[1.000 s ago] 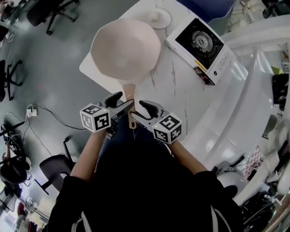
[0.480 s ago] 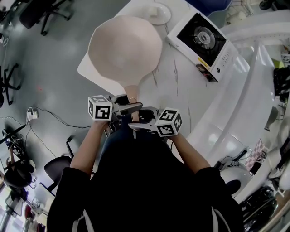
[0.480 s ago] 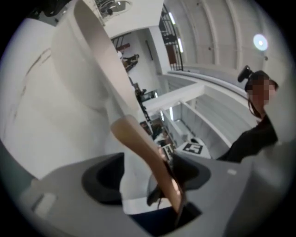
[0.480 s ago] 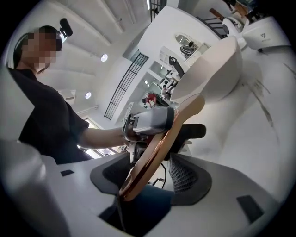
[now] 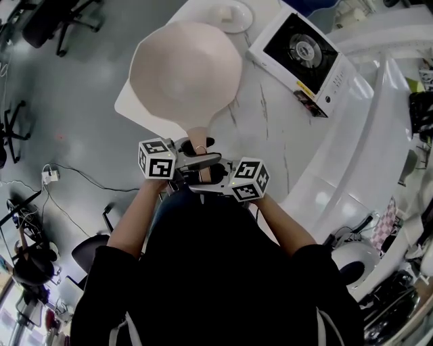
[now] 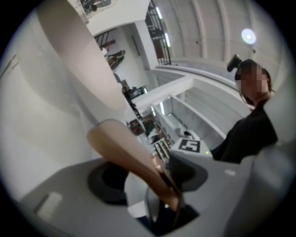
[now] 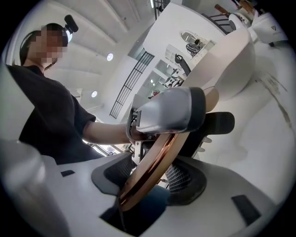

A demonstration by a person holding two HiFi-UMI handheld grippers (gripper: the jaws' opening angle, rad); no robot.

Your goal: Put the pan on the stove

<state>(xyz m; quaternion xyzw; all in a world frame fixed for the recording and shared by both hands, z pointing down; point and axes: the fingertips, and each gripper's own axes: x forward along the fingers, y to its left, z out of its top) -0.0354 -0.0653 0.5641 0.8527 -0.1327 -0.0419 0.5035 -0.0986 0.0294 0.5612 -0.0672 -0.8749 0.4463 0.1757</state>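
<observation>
The pan sits on the near corner of a white, grey-veined marble table. It is a broad, shallow thing with a matte pinkish-beige lining and a rim that looks faintly faceted rather than truly round. Its handle is a flat tan strip with a coppery edge, and it sticks out over the table's edge toward the person. The stove stands well apart from the pan at the far right of the same table. It is a boxy white portable burner with a glossy black top and a round metal ring in the middle. A small round white dish lies beyond the pan.

Both tools meet at the handle. The left gripper, with its black-and-white marker cube behind it, reaches in from the left. Its smooth grey jaws are closing, and the handle slants between the dark pads with a gap visible on one side. The right gripper comes from the other side, just nearer the handle's tip. Its jaws stand apart with the handle's coppery end running diagonally between them, close by the ribbed pad.

Black office chairs stand on the grey floor to the left.
</observation>
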